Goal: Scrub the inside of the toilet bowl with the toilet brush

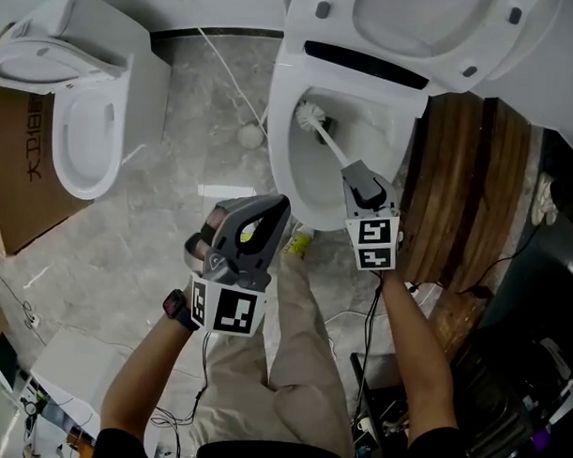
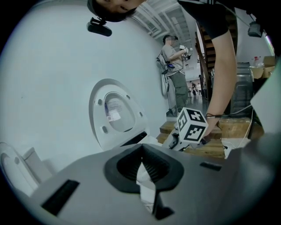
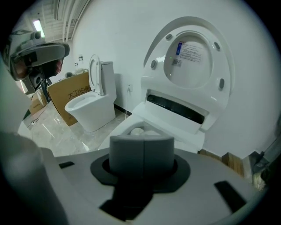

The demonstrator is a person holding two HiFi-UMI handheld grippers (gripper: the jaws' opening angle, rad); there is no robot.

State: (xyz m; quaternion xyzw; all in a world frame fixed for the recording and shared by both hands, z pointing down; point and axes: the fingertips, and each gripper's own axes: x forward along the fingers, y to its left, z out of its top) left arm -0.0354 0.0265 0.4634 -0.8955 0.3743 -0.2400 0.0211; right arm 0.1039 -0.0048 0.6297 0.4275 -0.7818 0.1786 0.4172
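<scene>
White toilet brush in head view sits head-down in the toilet bowl, handle clamped by my right gripper, grey marble floor around; left gripper view: left gripper closed on nothing; right gripper view: jaws pressed together, bristles just beyond.

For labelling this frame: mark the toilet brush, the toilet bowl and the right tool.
toilet brush [image 1: 311,112], head view, on the bristle head.
toilet bowl [image 1: 280,143], head view, on the bare rim.
right tool [image 3: 142,147], right gripper view, on the seam where its closed jaws meet.
</scene>
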